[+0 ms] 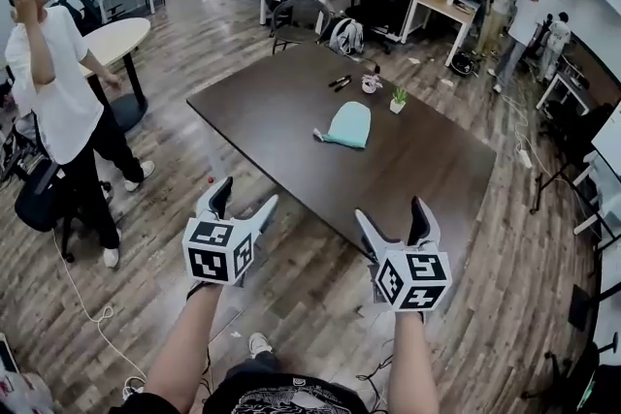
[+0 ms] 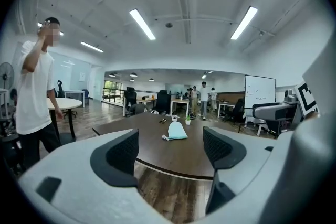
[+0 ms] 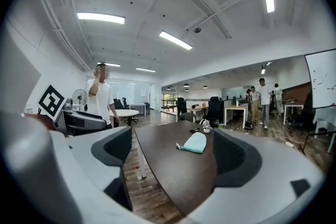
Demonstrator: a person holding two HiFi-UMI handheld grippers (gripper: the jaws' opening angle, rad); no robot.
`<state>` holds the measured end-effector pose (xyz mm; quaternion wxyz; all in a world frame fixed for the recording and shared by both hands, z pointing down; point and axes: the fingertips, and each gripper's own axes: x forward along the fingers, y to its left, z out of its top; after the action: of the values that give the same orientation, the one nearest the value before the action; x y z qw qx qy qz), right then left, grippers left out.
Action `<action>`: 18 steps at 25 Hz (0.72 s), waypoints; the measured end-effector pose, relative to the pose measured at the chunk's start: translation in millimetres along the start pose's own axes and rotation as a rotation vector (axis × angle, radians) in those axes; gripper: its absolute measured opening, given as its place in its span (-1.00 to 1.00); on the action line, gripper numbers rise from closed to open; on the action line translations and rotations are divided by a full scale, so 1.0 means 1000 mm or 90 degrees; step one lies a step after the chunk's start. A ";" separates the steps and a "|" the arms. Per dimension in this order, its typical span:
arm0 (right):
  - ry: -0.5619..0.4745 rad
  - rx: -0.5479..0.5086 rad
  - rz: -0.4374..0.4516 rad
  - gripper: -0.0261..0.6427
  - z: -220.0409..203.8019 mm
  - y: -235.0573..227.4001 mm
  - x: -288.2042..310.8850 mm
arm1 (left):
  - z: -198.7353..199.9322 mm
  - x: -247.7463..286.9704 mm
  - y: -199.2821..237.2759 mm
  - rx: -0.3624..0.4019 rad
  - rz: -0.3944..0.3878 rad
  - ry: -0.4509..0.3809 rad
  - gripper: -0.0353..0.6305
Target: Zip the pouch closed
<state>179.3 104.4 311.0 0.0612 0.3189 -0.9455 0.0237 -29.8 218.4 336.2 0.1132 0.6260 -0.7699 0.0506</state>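
Left gripper (image 1: 245, 194), right gripper (image 1: 392, 211) — both are hanging over the floor (image 1: 291, 286), short of the counter (image 1: 291, 102), fingers released and grasping nothing. Pouch (image 1: 349, 124) — pale teal, is lying mid-counter, well apart from both. The spread fingers are likely readying for an approach.

Bright, even light from ceiling tubes (image 2: 142, 23); gripper views bend strongly with black corners; near jaws look soft.

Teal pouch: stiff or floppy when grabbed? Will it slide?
Probably floppy: the teal pouch lies flat, with a soft, rounded outline. Likely light, so it may slide on the smooth dark table when pushed.
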 end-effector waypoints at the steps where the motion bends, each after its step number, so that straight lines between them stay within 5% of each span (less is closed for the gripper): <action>1: 0.002 0.000 -0.009 0.47 0.002 0.002 0.008 | 0.002 0.008 0.007 0.000 -0.010 0.002 0.16; 18: 0.008 0.022 -0.117 0.47 0.008 -0.007 0.093 | 0.029 0.115 0.077 0.024 -0.096 0.007 0.16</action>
<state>109.9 42.3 315.1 0.0631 0.4054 -0.9112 0.0364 -129.9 118.4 340.4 0.1093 0.6838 -0.7189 0.0598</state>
